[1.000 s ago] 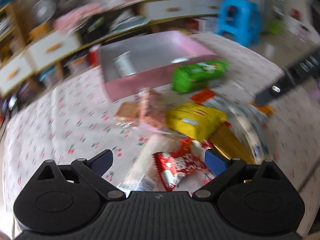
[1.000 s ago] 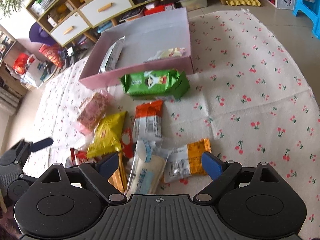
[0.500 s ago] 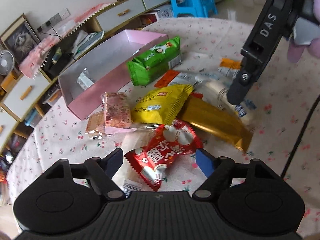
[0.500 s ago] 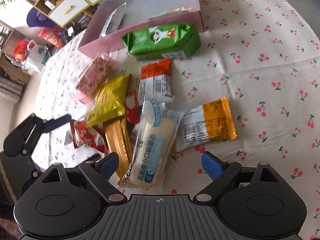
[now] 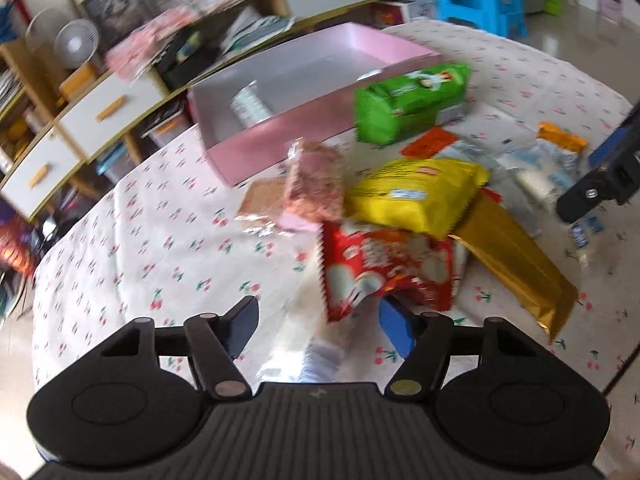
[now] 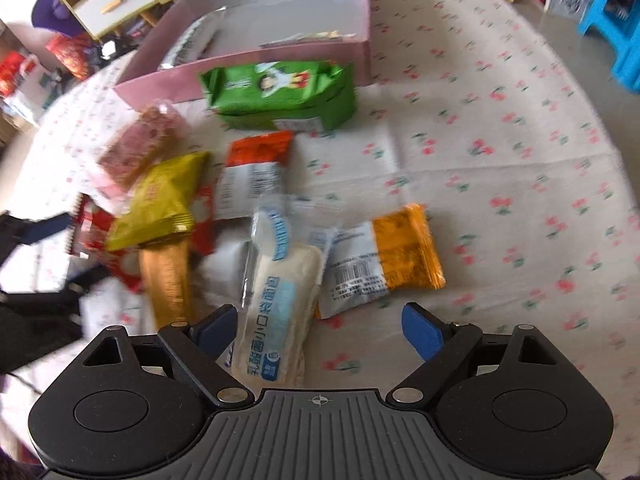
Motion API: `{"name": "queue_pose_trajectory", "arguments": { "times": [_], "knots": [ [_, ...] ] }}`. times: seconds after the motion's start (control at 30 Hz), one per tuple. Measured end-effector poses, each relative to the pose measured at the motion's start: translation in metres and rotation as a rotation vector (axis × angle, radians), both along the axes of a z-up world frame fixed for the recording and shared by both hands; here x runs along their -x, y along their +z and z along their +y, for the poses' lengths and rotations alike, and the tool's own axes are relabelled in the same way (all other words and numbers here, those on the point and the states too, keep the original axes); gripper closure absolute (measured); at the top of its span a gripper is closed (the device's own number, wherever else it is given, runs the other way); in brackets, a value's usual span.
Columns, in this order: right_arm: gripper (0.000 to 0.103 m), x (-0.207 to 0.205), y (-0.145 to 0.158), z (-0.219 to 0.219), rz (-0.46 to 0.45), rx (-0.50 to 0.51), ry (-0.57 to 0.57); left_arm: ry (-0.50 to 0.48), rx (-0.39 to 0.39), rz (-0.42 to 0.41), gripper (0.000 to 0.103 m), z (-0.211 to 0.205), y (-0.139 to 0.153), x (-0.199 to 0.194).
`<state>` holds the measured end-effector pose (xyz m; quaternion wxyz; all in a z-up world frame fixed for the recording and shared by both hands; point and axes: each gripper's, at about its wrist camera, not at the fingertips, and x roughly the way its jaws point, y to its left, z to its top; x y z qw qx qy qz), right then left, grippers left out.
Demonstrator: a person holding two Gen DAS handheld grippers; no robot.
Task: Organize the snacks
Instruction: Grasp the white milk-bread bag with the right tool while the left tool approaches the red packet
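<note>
Bench (image 6: 500, 128), draped in a cherry-print cloth, fills both views. Pink box (image 5: 280, 140), upper centre of the left wrist view, stands open at the far side of the snack pile; a silvery packet (image 5: 250, 104) lies inside it. Green pack (image 6: 280, 94) lies just in front of the box's near wall, apparently touching it. Gold bar (image 5: 516, 268), right of centre, runs out from under the yellow bag (image 5: 416, 196). White bread packet (image 6: 280, 296), lower centre of the right wrist view, lies lengthwise with its near end between the fingers of the right gripper (image 6: 320, 326); these stand wide apart and hold nothing, with the left finger close beside the packet, contact unclear. Orange-and-silver packet (image 6: 384, 260) overlaps the bread packet's right edge. Red packet (image 5: 380, 264), centre of the left wrist view, sits partly under the yellow bag; its near corner hangs just above the right finger of the left gripper (image 5: 320, 322), whose fingers are about half open and closing. A pale, blurred wrapper lies between them, not yet pressed. Pink cake packet (image 5: 316, 184) lies left of the yellow bag.
</note>
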<state>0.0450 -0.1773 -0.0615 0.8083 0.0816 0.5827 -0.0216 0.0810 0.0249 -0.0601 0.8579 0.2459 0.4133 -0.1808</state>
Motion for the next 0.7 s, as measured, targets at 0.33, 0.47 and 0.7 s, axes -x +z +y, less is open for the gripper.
{"name": "queue_pose_trajectory", "arguments": {
  "times": [0.33, 0.47, 0.7],
  "knots": [
    [0.013, 0.0, 0.014, -0.019, -0.037, -0.016, -0.027, -0.026, 0.127, 0.074, 0.042, 0.001, 0.011, 0.003],
    [0.015, -0.002, 0.013, -0.018, -0.019, -0.083, -0.041, 0.017, 0.26, 0.131, 0.043, 0.006, 0.017, -0.001],
    [0.034, -0.002, 0.005, -0.019, 0.014, -0.158, -0.065, 0.122, 0.371, 0.189, 0.045, 0.01, 0.016, -0.011]
  ]
}}
